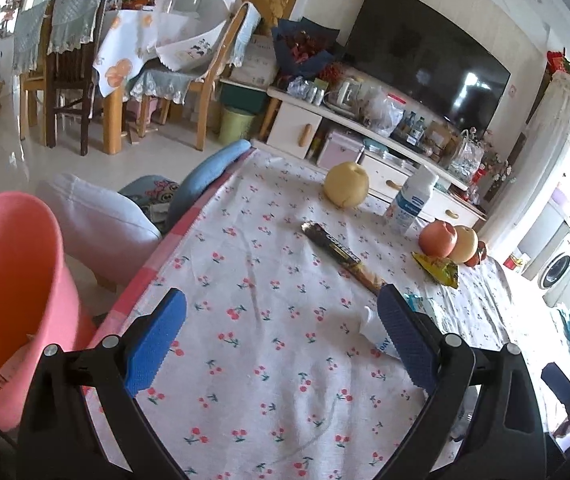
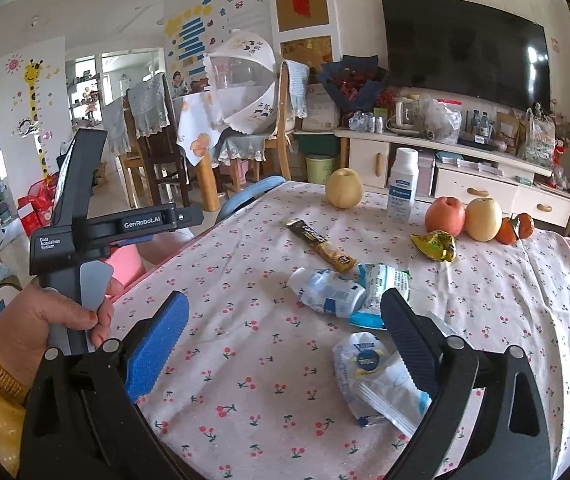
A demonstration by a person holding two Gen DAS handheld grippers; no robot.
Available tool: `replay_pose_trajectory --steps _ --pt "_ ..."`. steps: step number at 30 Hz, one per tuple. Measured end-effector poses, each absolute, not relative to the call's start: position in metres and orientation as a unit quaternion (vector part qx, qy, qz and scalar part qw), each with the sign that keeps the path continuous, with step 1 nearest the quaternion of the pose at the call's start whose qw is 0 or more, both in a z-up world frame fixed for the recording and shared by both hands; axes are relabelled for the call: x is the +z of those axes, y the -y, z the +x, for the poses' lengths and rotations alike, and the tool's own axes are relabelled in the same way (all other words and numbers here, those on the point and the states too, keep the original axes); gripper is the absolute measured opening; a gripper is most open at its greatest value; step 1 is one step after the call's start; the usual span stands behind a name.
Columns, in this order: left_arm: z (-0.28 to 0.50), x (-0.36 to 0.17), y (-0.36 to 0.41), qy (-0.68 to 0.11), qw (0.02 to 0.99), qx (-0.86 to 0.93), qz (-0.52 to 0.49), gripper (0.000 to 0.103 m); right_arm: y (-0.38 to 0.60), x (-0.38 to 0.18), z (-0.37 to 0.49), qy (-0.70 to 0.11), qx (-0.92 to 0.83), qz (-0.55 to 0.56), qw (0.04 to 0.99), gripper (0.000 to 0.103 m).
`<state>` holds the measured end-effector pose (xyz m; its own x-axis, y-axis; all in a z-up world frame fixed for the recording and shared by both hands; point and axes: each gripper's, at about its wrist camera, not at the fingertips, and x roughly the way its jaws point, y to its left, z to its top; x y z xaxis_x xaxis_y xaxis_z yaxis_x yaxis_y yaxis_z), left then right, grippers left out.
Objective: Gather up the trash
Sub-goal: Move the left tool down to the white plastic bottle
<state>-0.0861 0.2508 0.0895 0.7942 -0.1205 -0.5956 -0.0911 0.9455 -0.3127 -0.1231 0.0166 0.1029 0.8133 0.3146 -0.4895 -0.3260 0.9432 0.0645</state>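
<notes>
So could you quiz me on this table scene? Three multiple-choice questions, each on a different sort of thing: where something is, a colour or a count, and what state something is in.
1. Where does the pink bin stand?
A. Beside the table's edge, below the tabletop
B. On the table by the fruit
C. On the TV cabinet

2. What colour is the crumpled wrapper in front of the red apple?
A. Blue
B. Yellow
C. Pink

3. How do the jaws of the right gripper stand?
A. Shut on the coffee stick
B. Shut on nothing
C. Open, holding nothing

Answers:
1. A, the left wrist view shows it off the cloth's edge, lower than the table.
2. B, it is yellow with dark print.
3. C, the blue pads are wide apart with only cloth between them.
</notes>
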Motion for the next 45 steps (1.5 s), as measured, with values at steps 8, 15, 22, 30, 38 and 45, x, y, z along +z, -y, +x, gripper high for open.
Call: replay_pose_trajectory --steps 8,15,22,30,38,45 --pt "-0.076 0.086 -0.217 -0.338 0.931 -0.034 -0.134 0.097 0.026 0.105 -0.111 -0.27 0.136 0.03 0.953 0.096" --pt "-0.067 0.077 -0.18 -0.36 0.924 -0.07 -0.106 0.097 0.079 0.102 -0.098 -0.291 0.084 0.088 0.949 0.096" --pt "-0.058 0.063 -0.147 -0.385 0.912 -0.101 -0.102 0.097 0.116 0.091 -0.085 -0.321 0.042 0.115 0.939 0.095" --pt "-0.045 0.043 -0.126 -0.421 0.884 -0.125 -0.163 0.096 0.131 0.077 -0.073 -0.353 0.034 0.124 0.927 0.095" --pt "-0.034 0.031 -0.121 -0.43 0.861 -0.137 -0.234 0.095 0.12 0.061 -0.063 -0.411 0.053 0.099 0.905 0.095" --pt "-0.015 0.024 -0.116 -0.439 0.854 -0.126 -0.248 0.095 0.131 0.038 -0.057 -0.47 0.069 0.173 0.863 0.095"
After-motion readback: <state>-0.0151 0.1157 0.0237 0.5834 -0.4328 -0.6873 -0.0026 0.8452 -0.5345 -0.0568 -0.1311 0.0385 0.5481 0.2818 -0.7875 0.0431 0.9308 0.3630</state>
